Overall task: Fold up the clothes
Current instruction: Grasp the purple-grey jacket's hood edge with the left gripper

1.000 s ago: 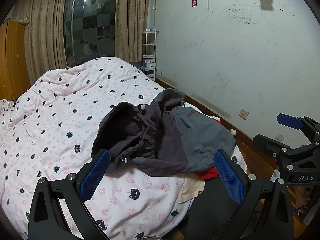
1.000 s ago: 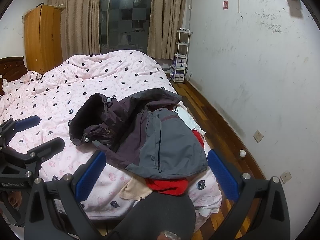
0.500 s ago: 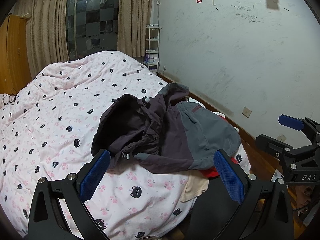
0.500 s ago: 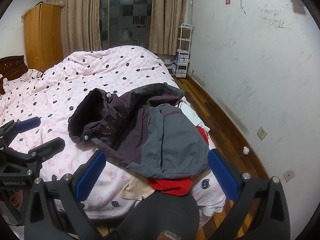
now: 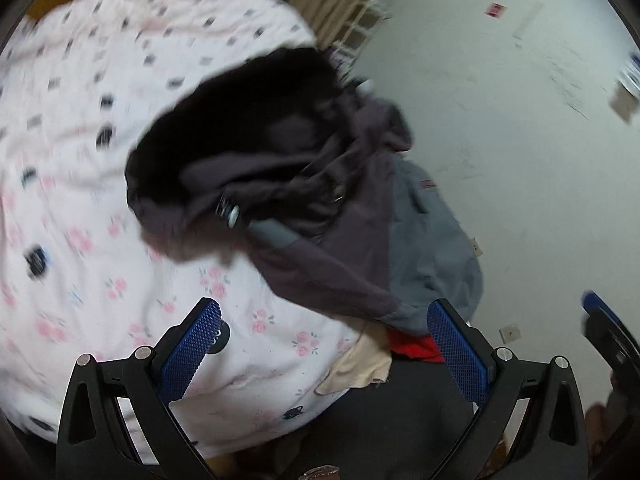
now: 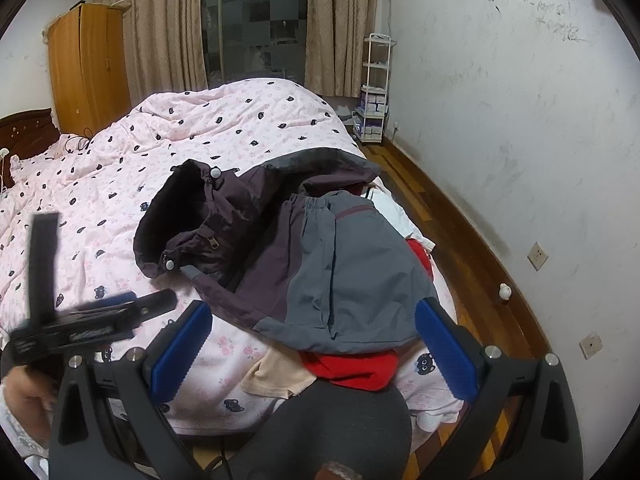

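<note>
Change: left gripper (image 5: 324, 344) is swinging in and tilting down toward the pile — its view is smeared with motion where half a second ago it was steady and level, and the jacket (image 5: 304, 184) now fills far more of it.
Right side: right gripper (image 6: 312, 344) has barely shifted; its view stays sharp, framing the same heap at the bed's foot.
Tongs: both pairs stand spread wide, blue pads holding nothing.
Jacket: dark purple and grey, hood (image 6: 180, 216) gaping, lying crumpled on the pink quilt (image 6: 168, 140) near the bed's end corner.
Underneath: red garment (image 6: 352, 368) and beige cloth (image 6: 276, 376) poke out below the jacket's hem, touching it.
Left tool seen from right: blurred black body (image 6: 92, 320) low at the left, gripped by a hand (image 6: 24, 392).
Meaning: reach has begun — left side is likely going for the hood or the near edge, so folding itself has not started.
Caution: the layers overlap, so a grab at the hem could catch the red piece too.
</note>
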The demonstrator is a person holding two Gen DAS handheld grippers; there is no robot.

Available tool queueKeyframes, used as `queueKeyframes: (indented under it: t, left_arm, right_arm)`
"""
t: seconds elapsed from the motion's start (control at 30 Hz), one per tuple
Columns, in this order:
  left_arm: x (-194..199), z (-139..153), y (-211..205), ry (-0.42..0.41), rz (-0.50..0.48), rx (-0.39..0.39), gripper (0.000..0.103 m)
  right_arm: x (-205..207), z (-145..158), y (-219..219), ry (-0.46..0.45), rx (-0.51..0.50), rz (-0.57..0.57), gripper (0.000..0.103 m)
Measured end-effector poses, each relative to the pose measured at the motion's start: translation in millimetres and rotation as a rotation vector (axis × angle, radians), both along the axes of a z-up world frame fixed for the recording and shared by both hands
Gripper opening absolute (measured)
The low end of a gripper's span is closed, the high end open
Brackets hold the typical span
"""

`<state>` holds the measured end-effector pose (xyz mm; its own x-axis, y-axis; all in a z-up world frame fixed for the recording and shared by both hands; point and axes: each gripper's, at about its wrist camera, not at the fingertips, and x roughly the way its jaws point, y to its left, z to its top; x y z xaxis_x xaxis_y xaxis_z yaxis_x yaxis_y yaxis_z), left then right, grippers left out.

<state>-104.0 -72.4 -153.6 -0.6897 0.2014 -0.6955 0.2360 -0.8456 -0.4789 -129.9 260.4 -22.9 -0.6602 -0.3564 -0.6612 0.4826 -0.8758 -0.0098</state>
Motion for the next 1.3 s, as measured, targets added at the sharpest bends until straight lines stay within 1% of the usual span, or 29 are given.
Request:
queueKeyframes:
  t: [0.1, 0.3, 0.47, 0.53, 0.67, 0.73, 0.8, 0.83, 0.9, 0.97, 1.03, 1.1, 1.2, 1.3]
  left_arm:
    - [-10.8, -16.4, -5.5, -0.017, 0.044, 0.040, 0.102]
    - [-34.8, -39.8, -13.5, 0.019, 0.113, 0.057, 0.102]
    - [-45.9, -54.4, -20.2, 0.016, 0.166, 0.153, 0.102]
    - [-49.4, -57.2, -19.5, 0.021, 0.166, 0.148, 0.102]
    - [-52.2, -60.0, -17.5, 0.055, 0.159, 0.115, 0.101]
    - [-53.0, -64.0, -17.0, 0.056, 0.145, 0.119, 0.093]
    - [-54.1, -67.2, -14.7, 0.050, 0.118, 0.118, 0.076]
    - [-54.3, -68.5, -12.2, 0.048, 0.097, 0.112, 0.073]
    - [-53.0, -68.7, -6.7, 0.055, 0.069, 0.088, 0.059]
    - [-50.7, -67.4, 0.5, 0.063, 0.047, 0.050, 0.054]
    - [-49.0, -67.3, 4.9, 0.061, 0.038, 0.034, 0.049]
    - [-47.2, -67.9, 8.5, 0.054, 0.026, 0.027, 0.037]
    - [-42.0, -68.4, 13.2, 0.041, 0.006, 0.025, 0.028]
    - [-33.1, -68.9, 17.0, 0.033, -0.011, 0.033, 0.023]
  right_arm:
    - [-4.4, -3.8, 4.3, -0.013, -0.005, -0.005, 0.103]
    - [-12.3, -13.3, 11.7, -0.042, -0.010, -0.015, 0.103]
    - [-16.8, -19.5, 14.3, -0.056, -0.004, -0.019, 0.103]
    - [-18.2, -21.6, 15.3, -0.060, -0.002, -0.022, 0.103]
    - [-21.4, -27.6, 14.9, -0.080, 0.001, -0.023, 0.103]
    - [-21.3, -30.2, 13.5, -0.088, 0.001, -0.019, 0.103]
    - [-21.0, -32.4, 11.5, -0.092, 0.005, -0.013, 0.103]
    - [-20.9, -33.5, 10.6, -0.094, 0.007, -0.011, 0.103]
    - [-21.0, -35.1, 9.0, -0.100, 0.009, -0.005, 0.103]
    - [-21.3, -36.7, 7.4, -0.108, 0.010, -0.001, 0.103]
    - [-21.5, -37.7, 5.4, -0.116, 0.010, 0.003, 0.103]
    - [-21.2, -38.0, 3.6, -0.120, 0.010, 0.009, 0.103]
    - [-19.3, -37.8, 1.2, -0.118, 0.012, 0.018, 0.103]
    - [-17.7, -36.9, 0.1, -0.114, 0.012, 0.022, 0.103]
